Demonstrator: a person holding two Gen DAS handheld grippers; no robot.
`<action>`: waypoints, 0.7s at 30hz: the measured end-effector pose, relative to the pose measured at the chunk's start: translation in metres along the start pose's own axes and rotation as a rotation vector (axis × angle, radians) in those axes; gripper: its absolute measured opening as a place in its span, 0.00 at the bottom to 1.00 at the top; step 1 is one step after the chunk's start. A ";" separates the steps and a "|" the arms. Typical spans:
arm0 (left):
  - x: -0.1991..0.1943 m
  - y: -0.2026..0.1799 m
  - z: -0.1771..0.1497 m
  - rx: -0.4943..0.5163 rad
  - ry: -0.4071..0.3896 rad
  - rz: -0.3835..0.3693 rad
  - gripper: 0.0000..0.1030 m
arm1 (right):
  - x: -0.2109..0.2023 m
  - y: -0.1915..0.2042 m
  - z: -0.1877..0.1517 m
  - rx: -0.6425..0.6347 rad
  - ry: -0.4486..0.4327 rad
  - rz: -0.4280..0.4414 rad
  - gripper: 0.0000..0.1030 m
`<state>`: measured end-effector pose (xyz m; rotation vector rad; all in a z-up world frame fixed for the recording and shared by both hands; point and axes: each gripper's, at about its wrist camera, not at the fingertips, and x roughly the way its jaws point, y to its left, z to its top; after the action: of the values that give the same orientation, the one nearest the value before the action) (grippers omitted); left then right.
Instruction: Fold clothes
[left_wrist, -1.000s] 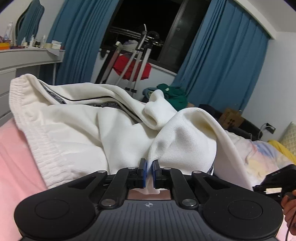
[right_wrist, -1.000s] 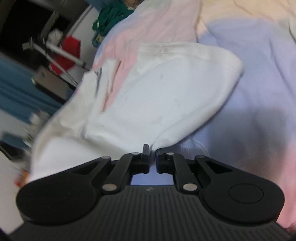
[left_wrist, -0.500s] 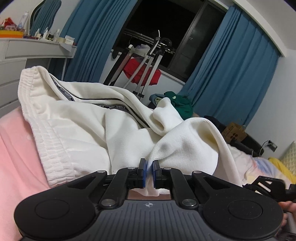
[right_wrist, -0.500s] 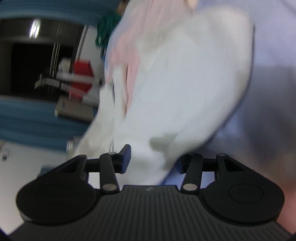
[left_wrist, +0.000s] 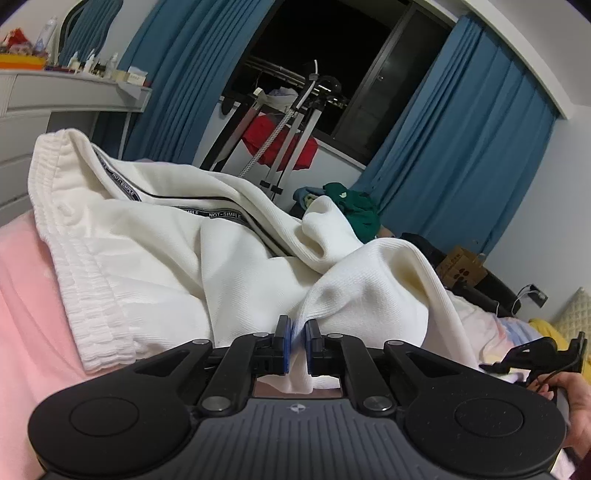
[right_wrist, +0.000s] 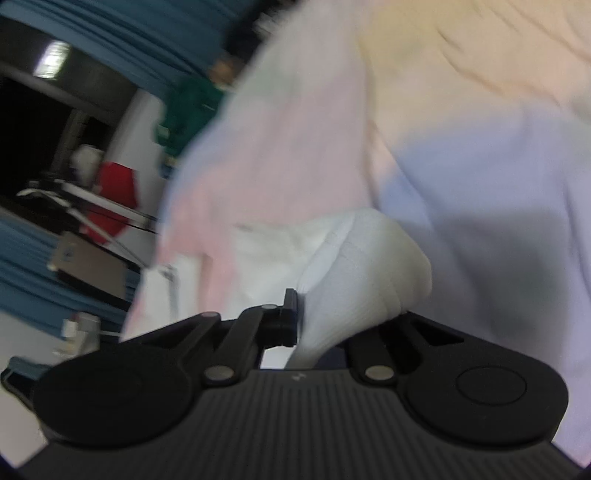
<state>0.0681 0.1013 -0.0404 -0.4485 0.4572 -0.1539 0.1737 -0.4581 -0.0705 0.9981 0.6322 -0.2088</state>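
Observation:
A white garment with an elastic waistband and a black lettered stripe lies bunched on the bed. In the left wrist view my left gripper is shut on a fold of it, and the cloth rises in a ridge just beyond the fingers. My right gripper shows at the far right of that view, held by a hand. In the blurred right wrist view my right gripper is shut on a rounded fold of the white garment, which drapes over and hides the right finger.
The pink sheet spreads left of the garment, and a pastel bedspread lies beyond the right gripper. Past the bed stand a drying rack with a red cloth, a green clothes pile, a cardboard box and a white dresser.
The right gripper opened half a second ago and has closed again on a fold of the white garment, shifting over the bed. The left gripper stays shut and has tilted slightly upward.

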 end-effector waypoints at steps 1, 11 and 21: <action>-0.001 0.002 0.000 -0.019 0.003 -0.007 0.09 | -0.002 -0.003 0.005 -0.021 -0.024 0.010 0.09; -0.018 0.019 0.006 -0.204 0.048 -0.052 0.51 | 0.018 -0.042 0.027 0.103 0.064 0.038 0.09; 0.000 0.095 -0.010 -0.749 0.167 -0.077 0.75 | 0.012 -0.049 0.030 0.176 0.070 0.085 0.10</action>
<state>0.0674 0.1822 -0.0909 -1.1947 0.6588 -0.0900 0.1736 -0.5082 -0.1016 1.2041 0.6417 -0.1570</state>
